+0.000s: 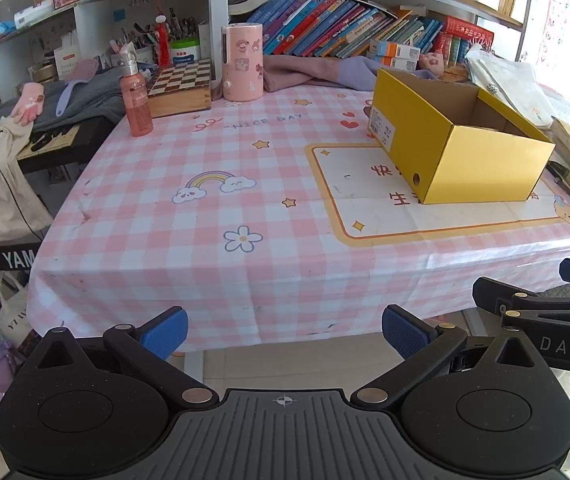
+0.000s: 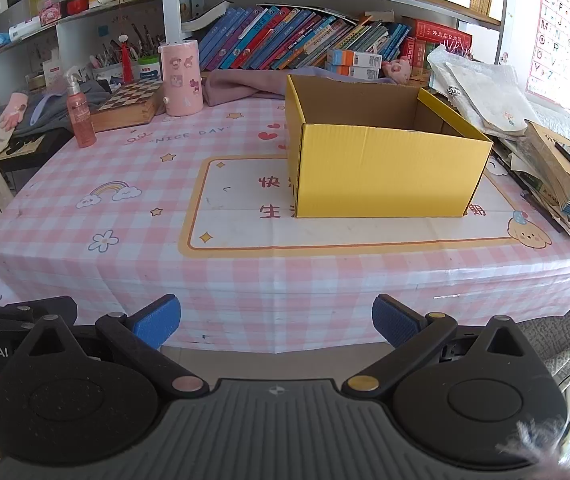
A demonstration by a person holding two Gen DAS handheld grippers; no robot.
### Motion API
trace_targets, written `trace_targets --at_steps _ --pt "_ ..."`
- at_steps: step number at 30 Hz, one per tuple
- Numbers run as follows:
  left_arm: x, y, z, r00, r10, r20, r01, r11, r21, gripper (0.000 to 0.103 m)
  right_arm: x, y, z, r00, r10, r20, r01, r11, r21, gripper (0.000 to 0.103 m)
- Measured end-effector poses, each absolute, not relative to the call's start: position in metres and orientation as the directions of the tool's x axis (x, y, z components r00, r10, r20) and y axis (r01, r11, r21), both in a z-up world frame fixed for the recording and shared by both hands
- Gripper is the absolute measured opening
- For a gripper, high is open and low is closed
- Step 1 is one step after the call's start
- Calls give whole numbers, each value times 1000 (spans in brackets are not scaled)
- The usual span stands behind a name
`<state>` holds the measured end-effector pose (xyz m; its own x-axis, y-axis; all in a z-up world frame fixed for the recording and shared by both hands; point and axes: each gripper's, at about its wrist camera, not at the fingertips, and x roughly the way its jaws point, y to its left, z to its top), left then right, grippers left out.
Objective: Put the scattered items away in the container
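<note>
- Box [image 2: 385, 168] first: yellow cardboard, open on top, sits right of centre in the right wrist view on the pink checked tablecloth [image 2: 125, 220], over the cream panel with the red characters. What shows of the inside looks bare, but the near wall hides the floor, so can't tell what's in there.
- Loose stuff sits along the back edge, upper left in both views: pink spray bottle [image 2: 81, 118], chessboard box [image 2: 127, 104], pink sticker-covered tumbler [image 2: 181, 80], purple cloth [image 2: 241, 84]. Middle of the cloth has nothing lying on it.
- Honestly this fits either a tidy-up about to go or one already finished with the small bits down in the box.
- Left gripper [image 1: 285, 332] and right gripper [image 2: 277, 322] both hang off the near table edge at the bottom of frame, blue pads spread wide, nothing between them.
- If more goes in: I'd come over the rim from above and let go low inside, so the light box doesn't get shoved.
</note>
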<state>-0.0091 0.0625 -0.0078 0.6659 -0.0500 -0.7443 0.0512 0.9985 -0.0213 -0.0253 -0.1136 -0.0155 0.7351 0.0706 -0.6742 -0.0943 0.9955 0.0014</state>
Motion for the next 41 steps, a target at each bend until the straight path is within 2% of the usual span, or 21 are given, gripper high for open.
trace_targets --at_steps 41 --pt "-8 70 -14 644 -41 -764 25 999 -33 103 -21 -106 -24 715 68 -695 -103 995 -8 103"
